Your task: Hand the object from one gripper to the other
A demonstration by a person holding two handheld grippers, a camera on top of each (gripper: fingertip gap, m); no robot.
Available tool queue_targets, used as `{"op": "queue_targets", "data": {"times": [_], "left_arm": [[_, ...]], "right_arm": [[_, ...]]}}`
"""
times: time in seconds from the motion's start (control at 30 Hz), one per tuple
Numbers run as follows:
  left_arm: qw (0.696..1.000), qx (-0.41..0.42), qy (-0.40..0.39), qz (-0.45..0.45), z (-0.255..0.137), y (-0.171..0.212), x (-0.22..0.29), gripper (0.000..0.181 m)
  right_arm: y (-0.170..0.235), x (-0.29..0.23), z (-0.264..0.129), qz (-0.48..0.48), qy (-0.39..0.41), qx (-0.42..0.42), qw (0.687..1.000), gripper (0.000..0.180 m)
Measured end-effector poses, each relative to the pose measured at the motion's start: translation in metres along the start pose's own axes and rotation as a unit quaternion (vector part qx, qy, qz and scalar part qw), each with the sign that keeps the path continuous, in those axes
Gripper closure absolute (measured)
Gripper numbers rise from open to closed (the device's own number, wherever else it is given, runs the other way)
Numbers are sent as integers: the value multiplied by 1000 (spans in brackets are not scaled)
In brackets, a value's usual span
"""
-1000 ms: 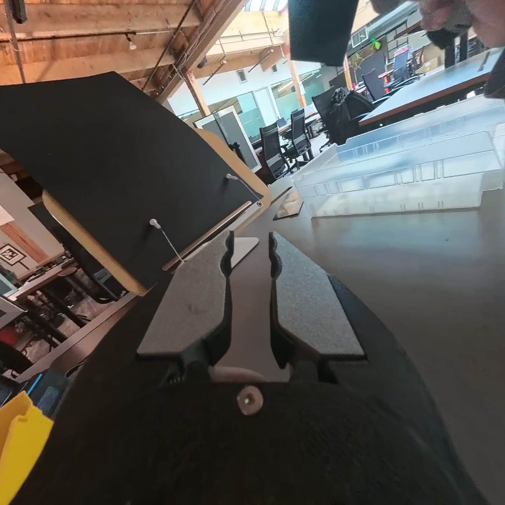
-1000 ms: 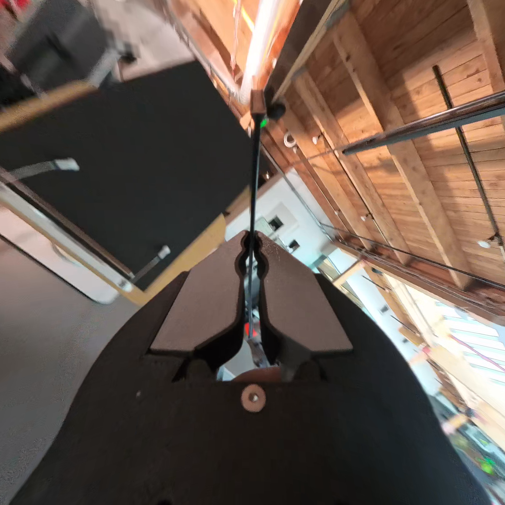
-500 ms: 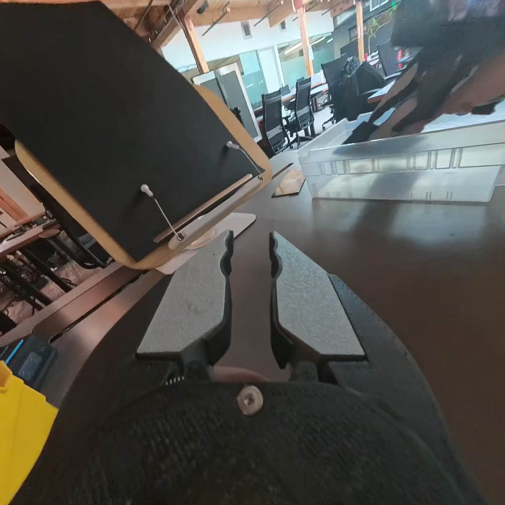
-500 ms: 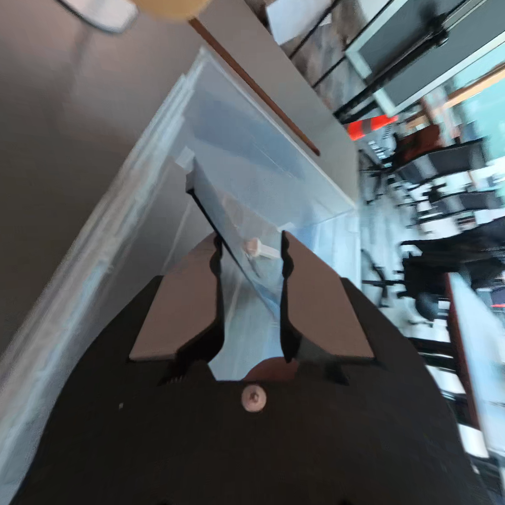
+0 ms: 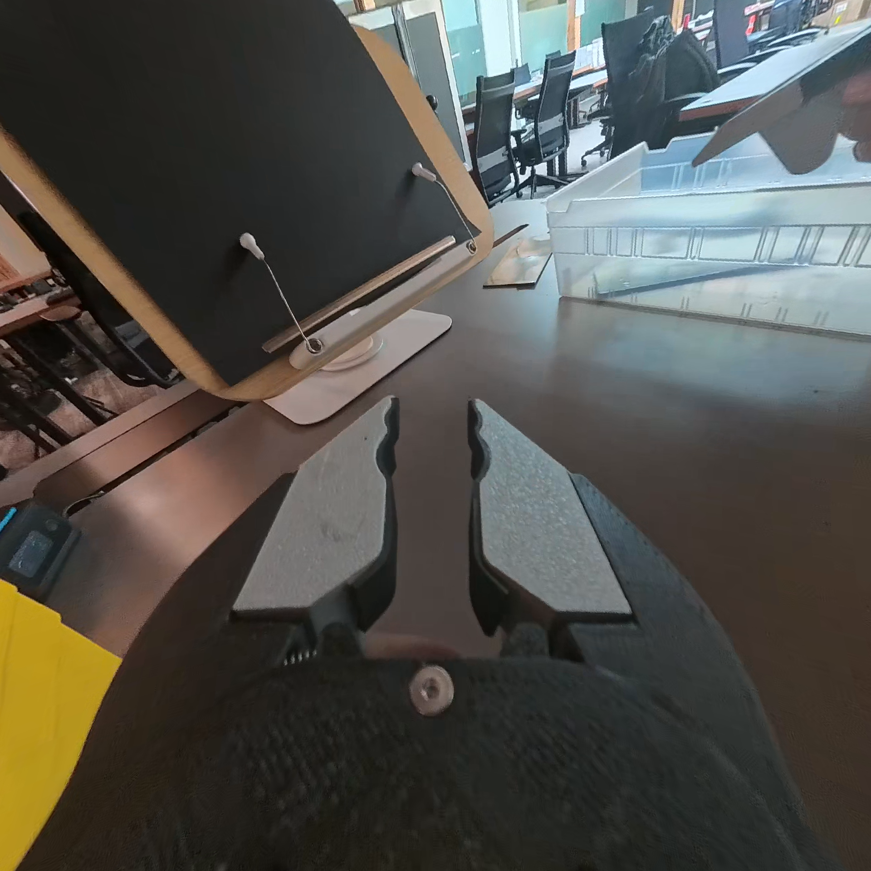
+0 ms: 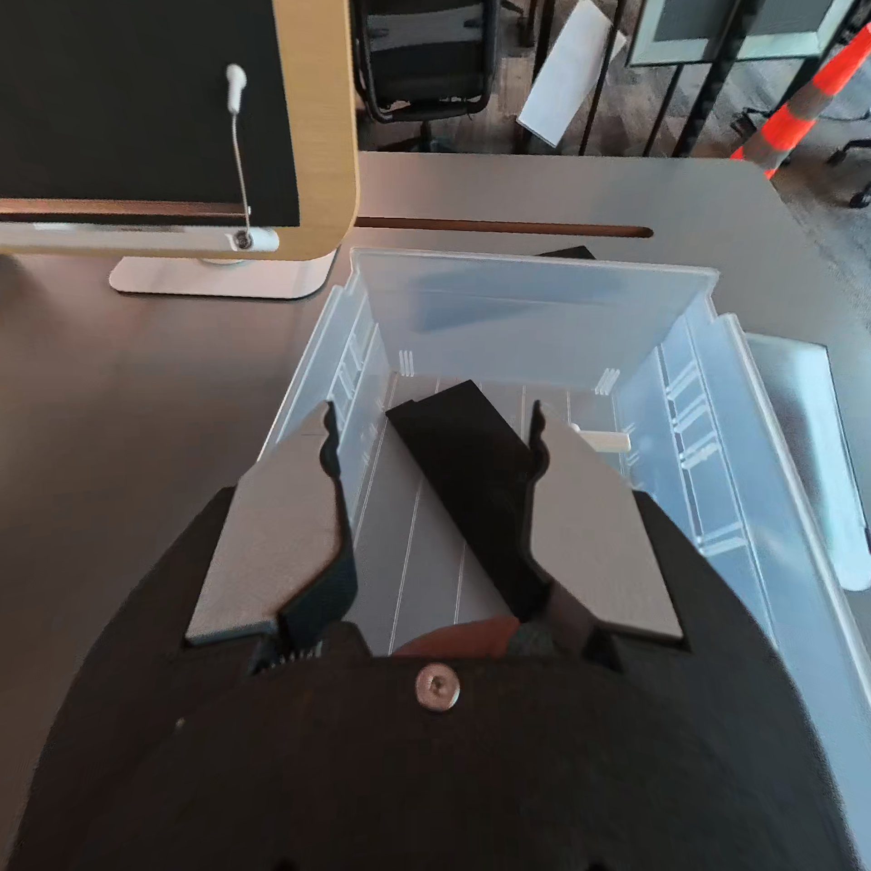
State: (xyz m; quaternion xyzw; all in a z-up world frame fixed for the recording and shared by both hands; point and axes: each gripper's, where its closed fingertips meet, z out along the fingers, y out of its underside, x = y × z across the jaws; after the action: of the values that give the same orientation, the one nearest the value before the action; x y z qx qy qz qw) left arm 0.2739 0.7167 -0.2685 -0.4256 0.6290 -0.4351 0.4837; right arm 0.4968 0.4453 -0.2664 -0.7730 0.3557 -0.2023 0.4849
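Right wrist view: right claw spread wide, gripping nothing, poised over the clear plastic bin. Flat black card lies slanted on the bin floor between the fingers, its near end hidden behind the right finger; can't tell if it touches that finger. Small white peg-like piece on the bin floor just past the right fingertip. Bin sits on the dark counter near its far edge. Book stand, tan frame with black face and wire page holders, stands on a white base at the bin's far-left corner, just beside it. A dark flat piece shows behind the bin's far wall. Second clear tray touching or just beside the bin on the right. Past the counter edge: office chair, orange-white cone.

Left wrist view: left claw spread moderately, empty, low over bare counter. Book stand ahead-left on its white base. Clear plastic bin far right; right claw's fingers above it at the top right corner. Thin dark plate flat on the counter between stand and bin. Yellow object and a small dark device at the near-left counter edge. Office chairs beyond.
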Motion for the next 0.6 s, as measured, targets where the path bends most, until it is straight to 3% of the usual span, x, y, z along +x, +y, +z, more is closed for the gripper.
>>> {"op": "queue_targets", "data": {"times": [0.13, 0.2, 0.6], "left_arm": [[999, -36, -9, -29, 6, 14, -4, 152], [998, -52, -9, -38, 8, 20, -4, 146], [997, -55, 10, -47, 9, 20, 7, 144]], "right_arm": [[3, 4, -5, 36, 9, -12, 999, 80], [3, -8, -8, 27, -15, -27, 999, 78], [-48, -115, -33, -210, -58, -137, 966, 81]]}}
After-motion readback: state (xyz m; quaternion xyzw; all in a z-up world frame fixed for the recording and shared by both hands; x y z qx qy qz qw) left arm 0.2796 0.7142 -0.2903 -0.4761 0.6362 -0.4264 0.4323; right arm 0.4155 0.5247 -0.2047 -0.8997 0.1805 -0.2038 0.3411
